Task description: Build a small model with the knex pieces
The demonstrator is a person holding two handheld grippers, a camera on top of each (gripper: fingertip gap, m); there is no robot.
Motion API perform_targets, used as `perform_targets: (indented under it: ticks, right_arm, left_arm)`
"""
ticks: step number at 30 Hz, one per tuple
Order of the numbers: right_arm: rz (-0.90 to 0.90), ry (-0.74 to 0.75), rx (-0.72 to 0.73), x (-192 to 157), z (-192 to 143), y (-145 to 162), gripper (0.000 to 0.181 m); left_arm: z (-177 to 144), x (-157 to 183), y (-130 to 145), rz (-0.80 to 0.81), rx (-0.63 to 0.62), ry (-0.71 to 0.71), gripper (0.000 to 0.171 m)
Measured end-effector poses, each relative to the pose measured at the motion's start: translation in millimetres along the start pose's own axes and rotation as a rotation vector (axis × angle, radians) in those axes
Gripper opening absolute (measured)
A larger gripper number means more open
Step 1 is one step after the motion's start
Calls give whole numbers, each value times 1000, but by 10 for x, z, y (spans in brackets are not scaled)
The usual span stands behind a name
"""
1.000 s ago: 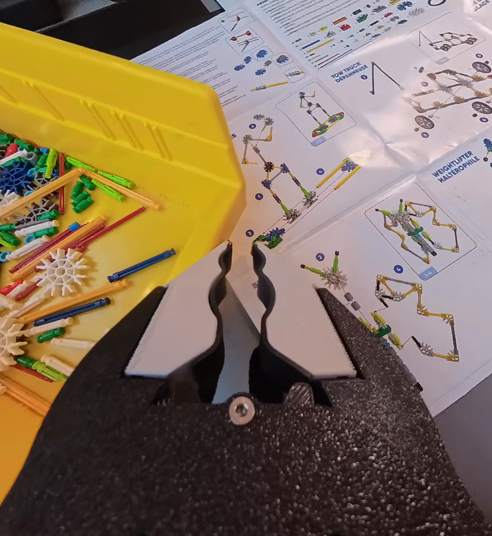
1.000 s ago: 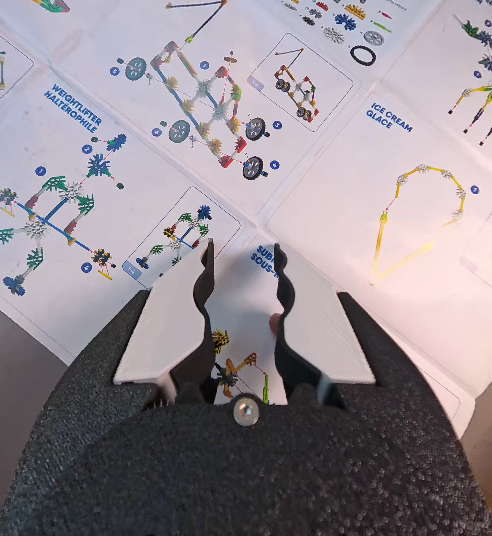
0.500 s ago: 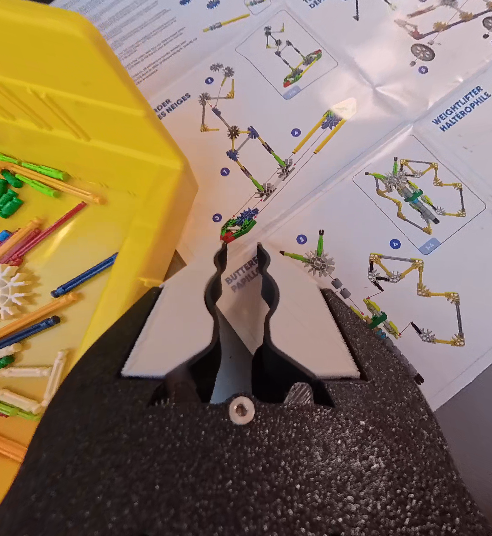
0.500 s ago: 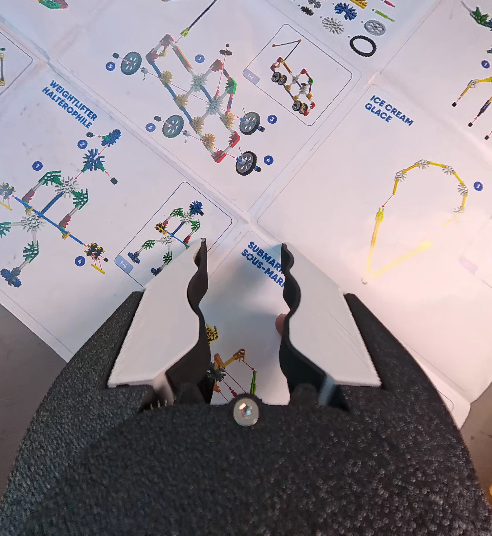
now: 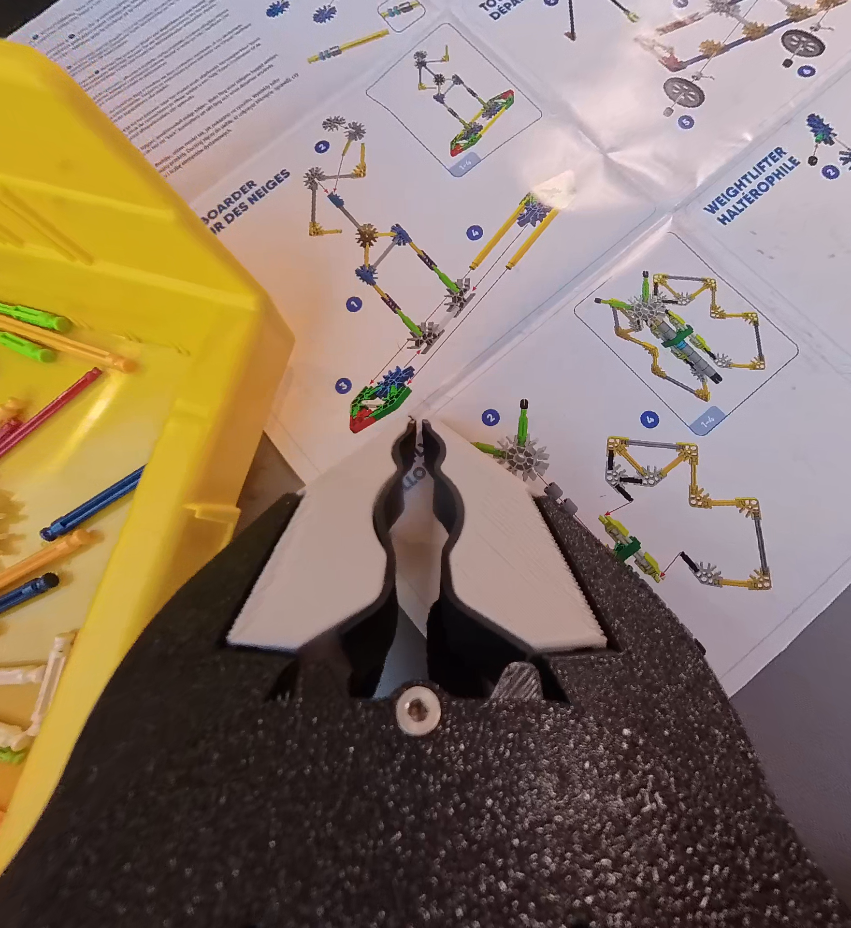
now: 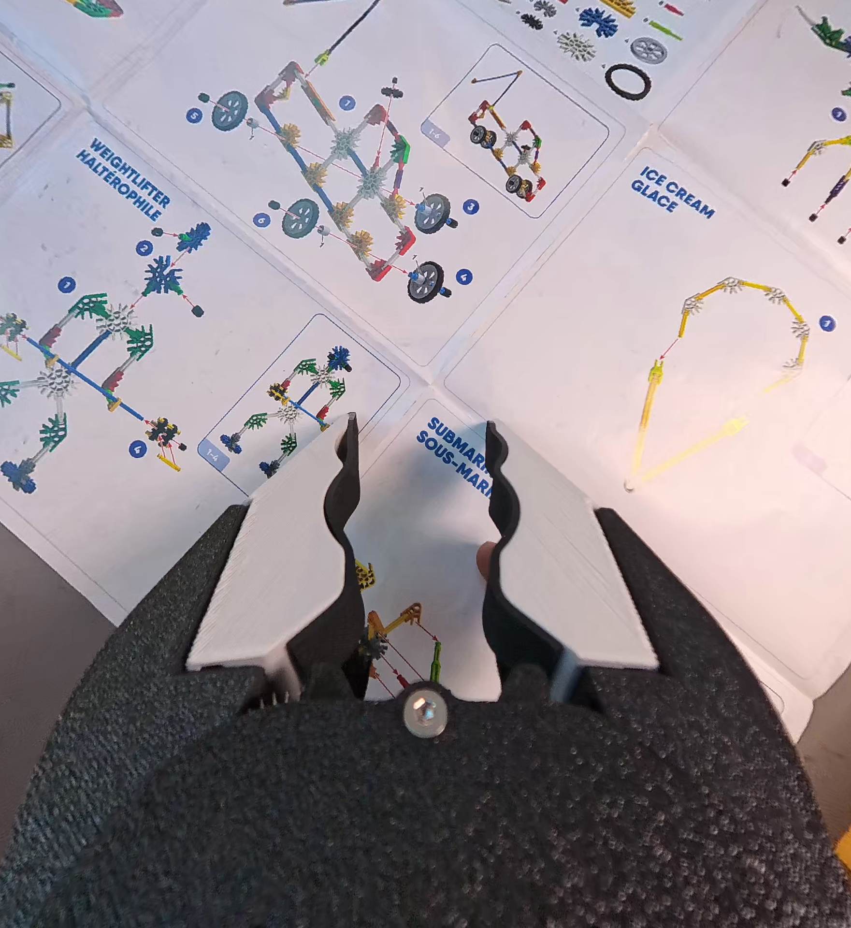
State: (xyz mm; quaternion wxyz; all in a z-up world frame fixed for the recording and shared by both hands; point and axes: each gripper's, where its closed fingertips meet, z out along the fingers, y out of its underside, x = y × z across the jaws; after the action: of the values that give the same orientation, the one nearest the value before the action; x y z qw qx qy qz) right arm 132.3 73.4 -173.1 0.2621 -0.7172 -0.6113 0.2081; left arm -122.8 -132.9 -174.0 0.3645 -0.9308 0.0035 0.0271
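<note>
The left gripper (image 5: 417, 426), fingers clenched empty, hovers over the instruction sheet (image 5: 589, 211) beside a yellow bin (image 5: 202, 351) unseen from the right gripper (image 6: 420, 424), fingers released.

1 yellow plastic bin (image 5: 112, 261); 1 unfolded white paper instruction sheet (image 5: 589, 261); in the bin, 2 dark blue plastic rods (image 5: 92, 502), 1 red rod (image 5: 41, 417).

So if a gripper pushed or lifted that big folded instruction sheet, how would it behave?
The instruction sheet would probably flop: it is thin paper with fold creases. It is likely light and would slide on the dark table. The yellow bin seems to overlap one edge, which may pin it.
</note>
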Motion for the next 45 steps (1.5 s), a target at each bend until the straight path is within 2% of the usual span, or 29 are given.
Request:
perform_targets:
  ticks: [7,19,23,26,28,31,37,40,45]
  right_arm:
    - [-4,-15,-9,74,-41,55,49]
    - [-14,-25,-53,226,-192,248,49]
    - [-20,-26,-53,222,-203,254,48]
    - [-1,-28,-8,219,-231,176,45]
    - [27,-34,59,217,-276,51,45]
    - [41,-61,143,164,-322,-98,45]
    - [7,-68,216,51,-357,-219,43]
    - [11,-120,269,-78,-438,-322,43]
    - [21,-237,366,-340,-596,-497,42]
  left_arm:
    - [15,111,-23,18,3,33,2]
    - [6,464,-44,67,-3,178,3]
    - [-48,503,-66,74,15,220,12]
    - [-136,369,-289,-6,143,191,15]
    - [-164,169,-444,-71,239,102,15]
    - [-104,-59,-564,-112,278,-23,15]
    - [276,-196,-619,-163,170,-119,18]
    - [438,-163,-496,-143,60,-132,17]
    - [444,-165,-478,-164,49,-128,14]
